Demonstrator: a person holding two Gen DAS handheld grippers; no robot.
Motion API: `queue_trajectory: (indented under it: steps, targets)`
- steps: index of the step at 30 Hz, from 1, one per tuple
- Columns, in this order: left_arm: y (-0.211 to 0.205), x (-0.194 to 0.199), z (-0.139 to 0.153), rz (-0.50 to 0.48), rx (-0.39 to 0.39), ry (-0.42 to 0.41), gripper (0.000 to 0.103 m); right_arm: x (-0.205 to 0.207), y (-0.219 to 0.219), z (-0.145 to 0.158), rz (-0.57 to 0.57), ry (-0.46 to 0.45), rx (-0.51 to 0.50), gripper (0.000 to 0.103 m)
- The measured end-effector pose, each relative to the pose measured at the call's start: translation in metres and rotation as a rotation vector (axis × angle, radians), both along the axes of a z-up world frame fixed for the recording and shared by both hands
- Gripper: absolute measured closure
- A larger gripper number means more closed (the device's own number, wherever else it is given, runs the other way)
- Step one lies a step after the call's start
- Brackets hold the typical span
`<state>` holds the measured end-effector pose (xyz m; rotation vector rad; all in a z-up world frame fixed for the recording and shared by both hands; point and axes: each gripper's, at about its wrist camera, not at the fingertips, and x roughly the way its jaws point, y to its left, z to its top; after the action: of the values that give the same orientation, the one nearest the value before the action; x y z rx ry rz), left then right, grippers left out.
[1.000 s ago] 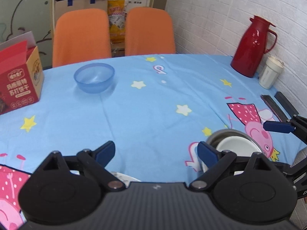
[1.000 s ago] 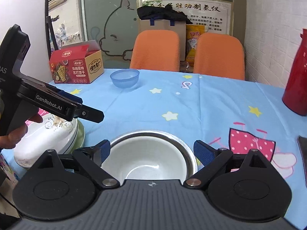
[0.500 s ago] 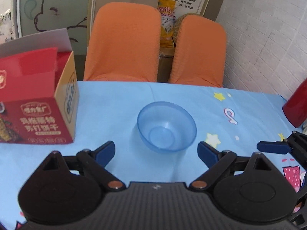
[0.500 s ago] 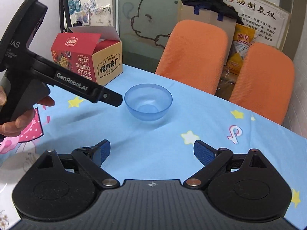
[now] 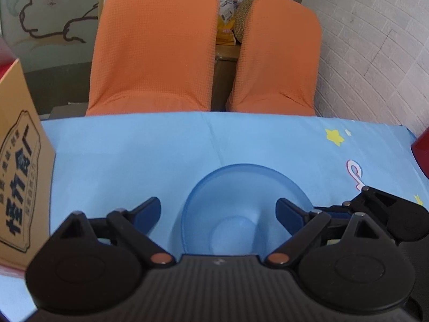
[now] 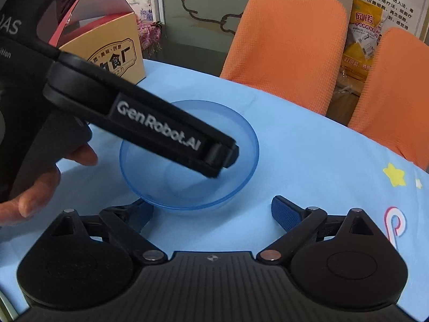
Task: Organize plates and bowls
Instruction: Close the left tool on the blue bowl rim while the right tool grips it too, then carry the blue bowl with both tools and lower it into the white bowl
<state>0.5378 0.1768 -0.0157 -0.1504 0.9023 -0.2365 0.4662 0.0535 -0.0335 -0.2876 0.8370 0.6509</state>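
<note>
**Both grippers spread wide at the blue bowl**

Blue bowl (image 5: 241, 209) sat upright on the desk (image 5: 134, 155), low centre of the left wrist frame. Left gripper (image 5: 218, 210) was spread wide, nothing held: its right-hand finger was over the bowl's right side, the other sat outside the bowl's left rim; contact couldn't be confirmed.

Right wrist view: the bowl (image 6: 241, 145) was mid-frame. The left gripper's arm crossed from upper left and its tip (image 6: 222, 158) hung over the bowl's inside. The person's hand (image 6: 34, 185) gripped that tool at the left edge. Right gripper (image 6: 211, 212) was also wide apart and empty, fingers just short of the bowl's near rim.

Cardboard box (image 6: 112, 53) stood upper left of that frame, just past the bowl. Two orange chairs (image 5: 158, 43) stood behind the desk, top of the left wrist frame.
</note>
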Motion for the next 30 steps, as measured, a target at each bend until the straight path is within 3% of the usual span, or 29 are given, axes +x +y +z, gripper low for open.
queue_trajectory:
  steps: [7,12,19,30]
  targets:
    - [-0.008,0.003,0.001,-0.057,0.044,-0.036,0.053,-0.001,0.005,0.003,-0.002,-0.051,0.048,0.000]
    - [-0.008,-0.004,0.005,-0.054,0.041,-0.044,0.055,-0.007,0.005,0.009,0.003,-0.085,0.051,0.000]
    - [-0.028,-0.036,0.043,-0.069,0.084,-0.134,0.055,-0.007,-0.005,0.033,-0.004,-0.119,0.076,0.000]
    - [-0.077,-0.151,0.110,-0.154,0.028,-0.245,0.055,-0.122,-0.063,0.095,-0.048,-0.285,0.137,0.000]
